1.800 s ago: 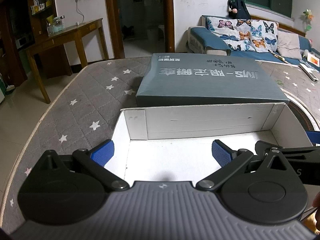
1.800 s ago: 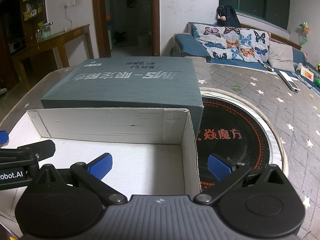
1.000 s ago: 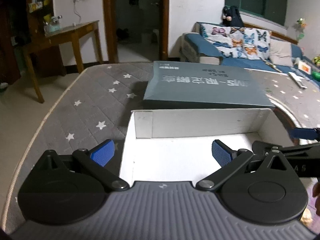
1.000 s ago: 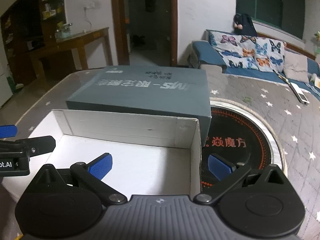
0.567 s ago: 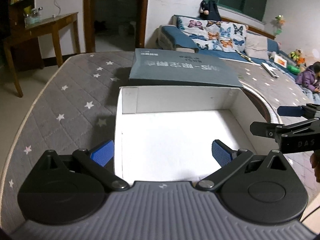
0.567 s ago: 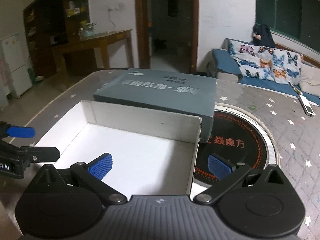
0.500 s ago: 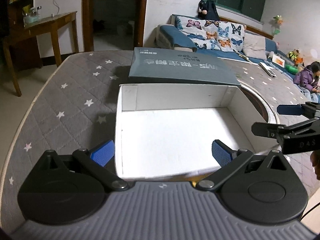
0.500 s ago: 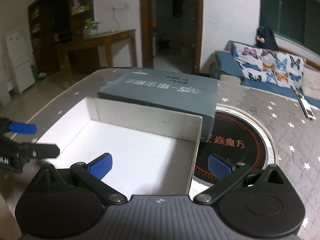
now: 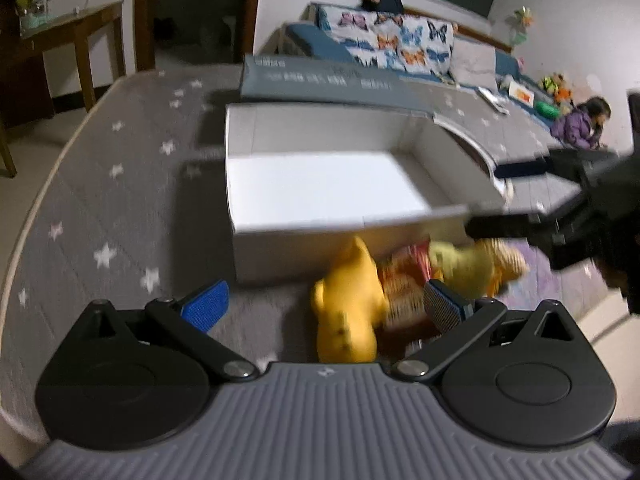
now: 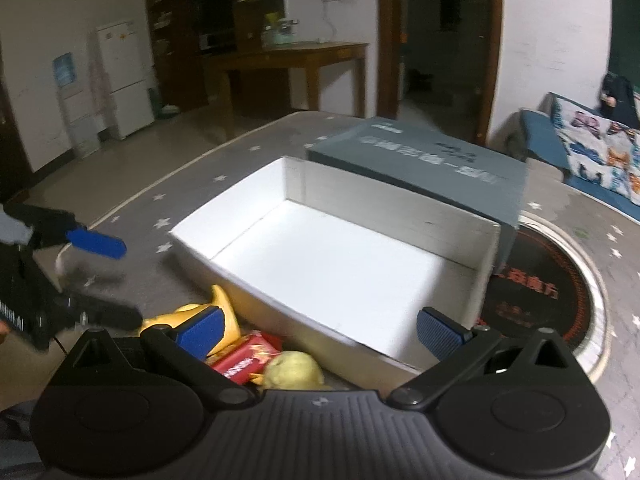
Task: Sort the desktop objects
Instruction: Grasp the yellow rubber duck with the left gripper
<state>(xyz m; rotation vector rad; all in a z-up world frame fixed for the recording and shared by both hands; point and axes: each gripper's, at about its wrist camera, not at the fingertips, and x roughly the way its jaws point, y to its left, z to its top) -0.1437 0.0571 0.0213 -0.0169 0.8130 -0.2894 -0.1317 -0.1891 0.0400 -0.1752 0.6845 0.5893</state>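
Just below the white box [image 10: 332, 264], at six o'clock, yellow toys [image 9: 352, 300] and a red packet [image 10: 244, 358] are seen; left gripper [image 9: 324, 300] and right gripper [image 10: 320, 332] are both held spread, empty.

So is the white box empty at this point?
Empty: the white box shows only bare floor; the yellow toy and red packet lie outside it.

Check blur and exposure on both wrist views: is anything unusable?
Left wrist: heavy motion smear; the white box rim and yellow toy are soft, the lid text unreadable. Right wrist: milder blur, strongest on the left hand-held gripper; the box floor nearly blows out, the room behind is dim. Both show fisheye bending.
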